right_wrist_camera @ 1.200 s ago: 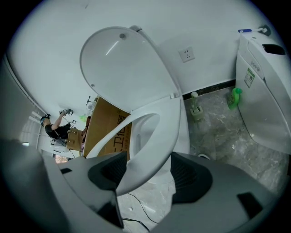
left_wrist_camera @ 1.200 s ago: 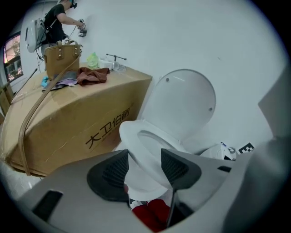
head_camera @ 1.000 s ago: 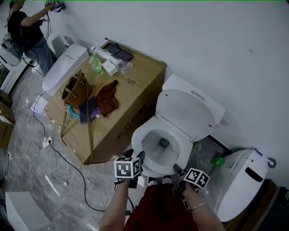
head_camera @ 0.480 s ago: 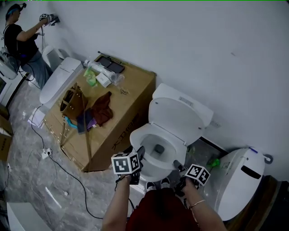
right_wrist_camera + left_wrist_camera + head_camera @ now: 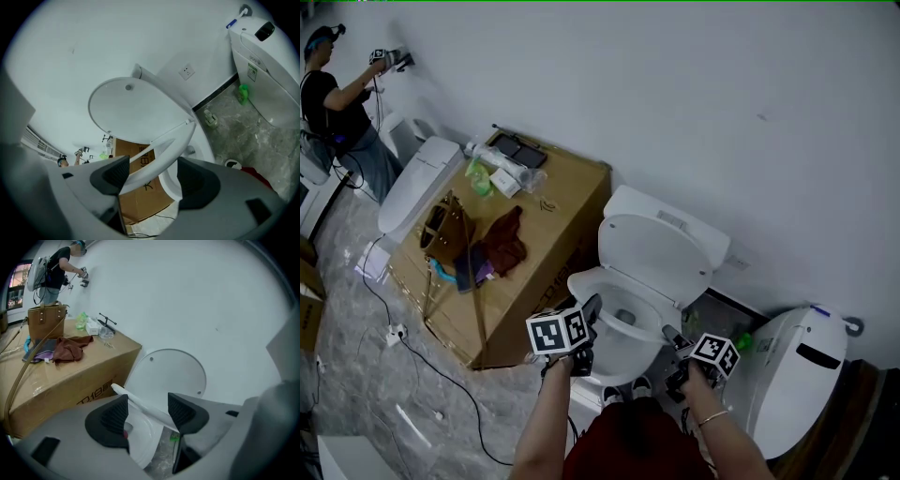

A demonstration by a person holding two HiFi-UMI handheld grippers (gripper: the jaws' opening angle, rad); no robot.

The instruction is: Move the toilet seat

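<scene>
A white toilet [image 5: 628, 352] stands against the wall with its lid [image 5: 661, 253] raised. The seat ring [image 5: 592, 284] is tilted up off the bowl in the right gripper view, where it [image 5: 164, 150] runs slantwise between the jaws. My left gripper [image 5: 591, 309] is at the bowl's front left. Its jaws are opening, and the thin seat edge [image 5: 140, 404] passes between the pads with gaps on both sides. My right gripper [image 5: 672, 337] is at the front right, jaws wide apart around the seat.
A large cardboard box [image 5: 553, 253] left of the toilet carries a brown bag [image 5: 445, 230], a cloth and bottles. Another white toilet [image 5: 792, 370] stands at the right, with a green bottle [image 5: 741, 341] on the floor between. Cables cross the floor. A person [image 5: 333, 98] works at the far left.
Both grippers have moved forward to the bowl's front rim, and the head view has shifted so the toilet sits lower and more to the left.
</scene>
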